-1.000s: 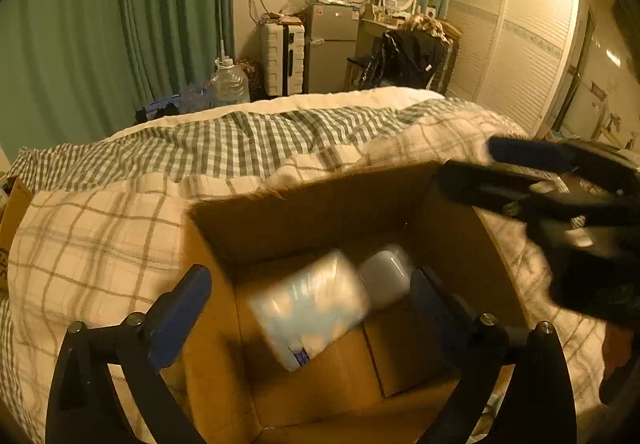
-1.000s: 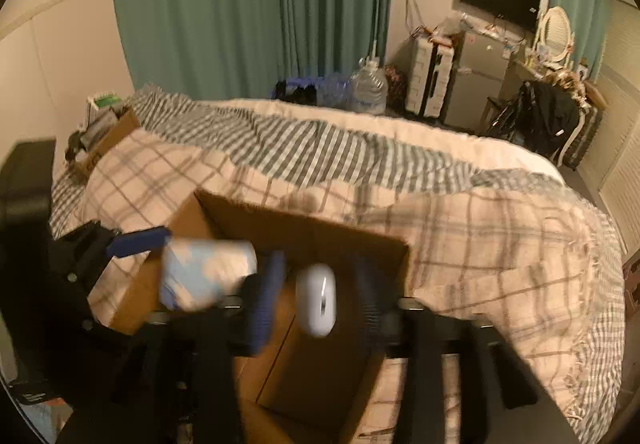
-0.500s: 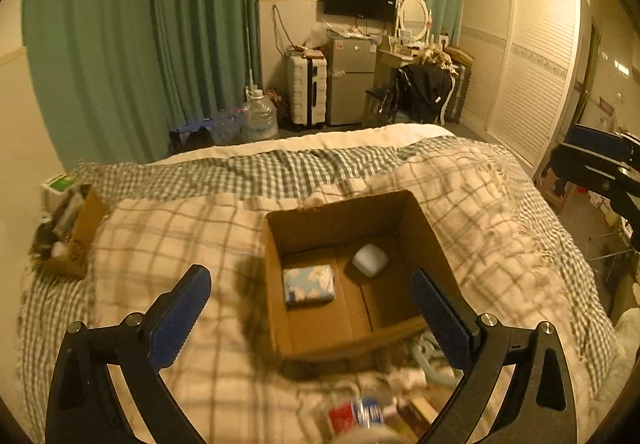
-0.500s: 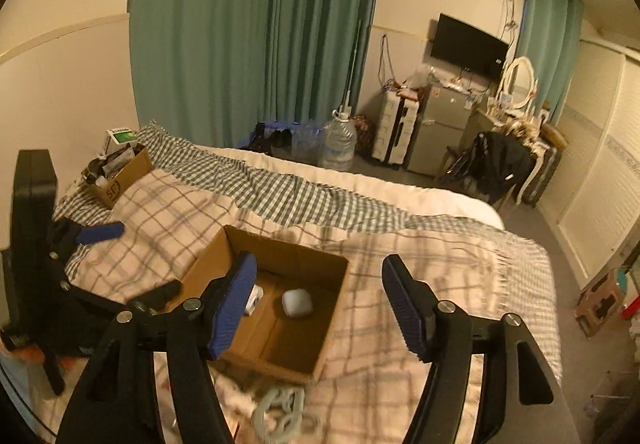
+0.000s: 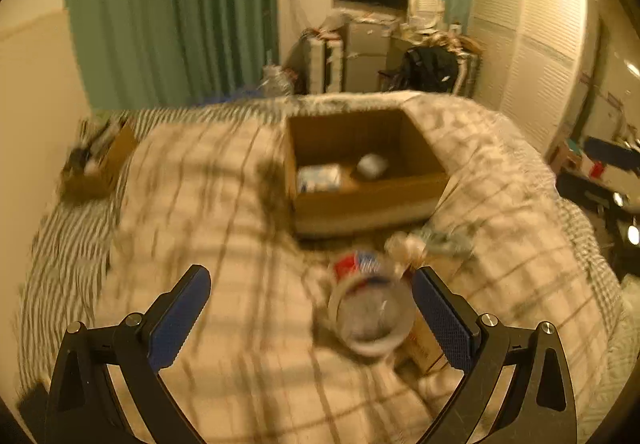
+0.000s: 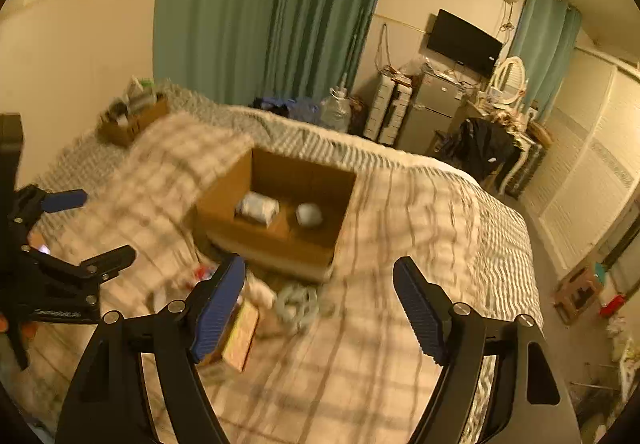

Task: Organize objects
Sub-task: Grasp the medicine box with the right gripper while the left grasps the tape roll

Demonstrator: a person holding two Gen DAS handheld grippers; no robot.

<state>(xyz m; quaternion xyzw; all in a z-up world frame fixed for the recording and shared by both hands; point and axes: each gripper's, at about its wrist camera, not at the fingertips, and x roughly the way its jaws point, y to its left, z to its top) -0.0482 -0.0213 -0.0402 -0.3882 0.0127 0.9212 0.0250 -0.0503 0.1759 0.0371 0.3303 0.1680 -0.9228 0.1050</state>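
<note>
Your left gripper (image 5: 310, 298) and right gripper (image 6: 318, 294) both gape empty, near the box (image 6: 280, 240) holding a packet (image 6: 257, 208) and case (image 6: 309, 215)

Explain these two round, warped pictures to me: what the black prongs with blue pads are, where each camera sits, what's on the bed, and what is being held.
The prongs belong to two hand-held grippers; a person carries one in each hand, with no robot arm. Each has a wide-angle camera looking along its fingers, which bends the picture.

One picture is from the left gripper, the other from the right gripper. Both are open and hold nothing.

On the checked blanket stands an open cardboard box with a pale blue packet and a small white case inside. In front of it lie loose things, blurred: a clear bottle between the left gripper's fingers, a small carton and a pale green ring-shaped thing.
</note>
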